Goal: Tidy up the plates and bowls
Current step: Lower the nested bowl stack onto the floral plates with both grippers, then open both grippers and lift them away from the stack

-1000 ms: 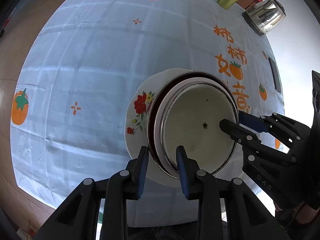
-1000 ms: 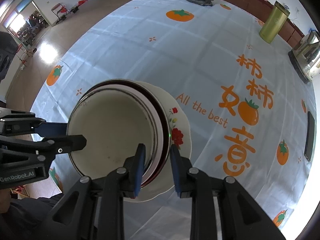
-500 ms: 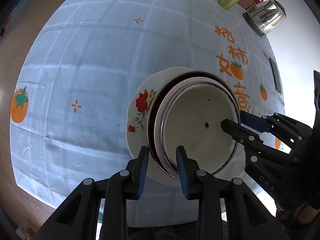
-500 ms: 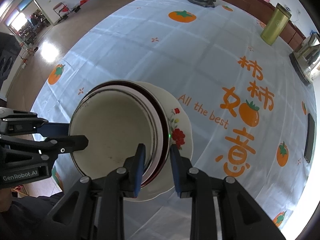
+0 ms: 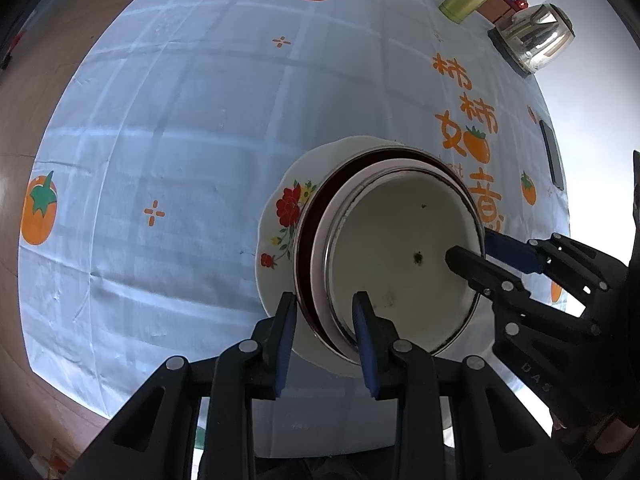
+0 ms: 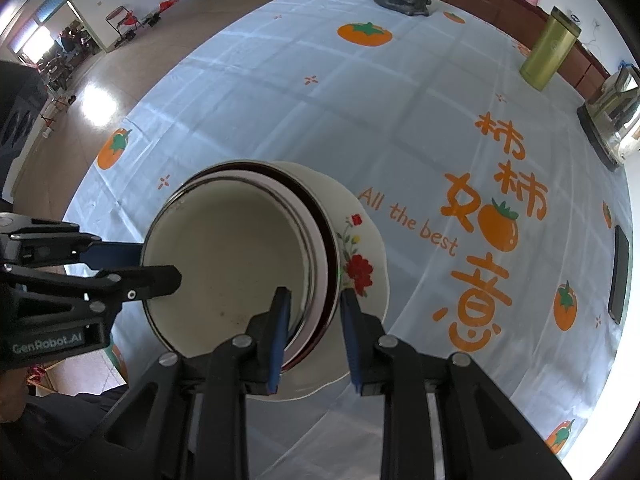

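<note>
- Left wrist view: my left tongs [image 5: 325,322] are clamped on the near rim of a nested stack, a cream enamel bowl with a dark metal rim [image 5: 400,264] inside a dark maroon bowl [image 5: 308,232], one blue pad outside and one inside.
- The stack sits tilted over a white scalloped plate with red flowers [image 5: 280,216], just ahead of the tongs on the light-blue persimmon-print desk [image 5: 180,140].
- My right tongs [image 5: 476,254] grip the stack's far-right rim.
- Right wrist view: my right tongs [image 6: 314,318] are clamped on the stack's right rim, the cream bowl [image 6: 232,256] just ahead-left, the flowered plate [image 6: 368,248] beneath.
- My left tongs [image 6: 154,264] bite the left rim.
</note>
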A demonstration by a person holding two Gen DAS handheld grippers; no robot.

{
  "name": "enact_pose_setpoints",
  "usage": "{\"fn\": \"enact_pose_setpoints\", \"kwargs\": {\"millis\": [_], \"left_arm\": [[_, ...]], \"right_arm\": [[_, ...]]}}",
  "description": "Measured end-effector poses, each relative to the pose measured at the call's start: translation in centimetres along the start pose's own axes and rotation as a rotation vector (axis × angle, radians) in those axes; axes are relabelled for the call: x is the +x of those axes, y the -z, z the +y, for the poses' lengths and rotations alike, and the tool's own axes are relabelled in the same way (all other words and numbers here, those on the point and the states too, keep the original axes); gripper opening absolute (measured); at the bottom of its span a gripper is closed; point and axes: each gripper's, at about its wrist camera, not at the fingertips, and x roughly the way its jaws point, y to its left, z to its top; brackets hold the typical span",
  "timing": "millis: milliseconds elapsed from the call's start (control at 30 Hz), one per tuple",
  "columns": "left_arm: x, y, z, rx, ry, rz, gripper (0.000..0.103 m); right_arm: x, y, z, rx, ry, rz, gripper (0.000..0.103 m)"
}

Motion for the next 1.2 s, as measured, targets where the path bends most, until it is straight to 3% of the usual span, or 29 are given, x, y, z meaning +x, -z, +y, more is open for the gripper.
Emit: {"fn": "enact_pose_setpoints", "kwargs": {"millis": [233,300,500,733,933,1200], "left_arm": [[-0.7,-0.1,-0.4,0.024,-0.013,-0.038,0.034],[-1.1,0.0,-0.6,0.034,-0.021,-0.055,0.039],[-1.5,0.2,-0.8,0.044,-0.033,-0.071,0.044],[-2.6,1.3,-1.3,0.079,-0.074,-0.120,0.044],[-5.2,2.5,-2.8,0.154,-0.139,-0.266,0.044],[-9.2,4.1,-4.4,0.227,-0.171,-0.472,0.049]], "right_arm": [[0.3,0.1,-0.3,0.019,-0.006,-0.013,0.027],[0.1,0.2,-0.3,0.027,-0.011,-0.025,0.049],[-0.5,0.7,0.2,0.019,0.016,-0.051,0.061],[-1.9,1.7,0.3,0.033,0.024,-0.102,0.062],[-6.2,2.9,0.5,0.059,0.109,-0.280,0.063],[-12.2,5.6,1.4,0.114,0.220,-0.541,0.076]]}}
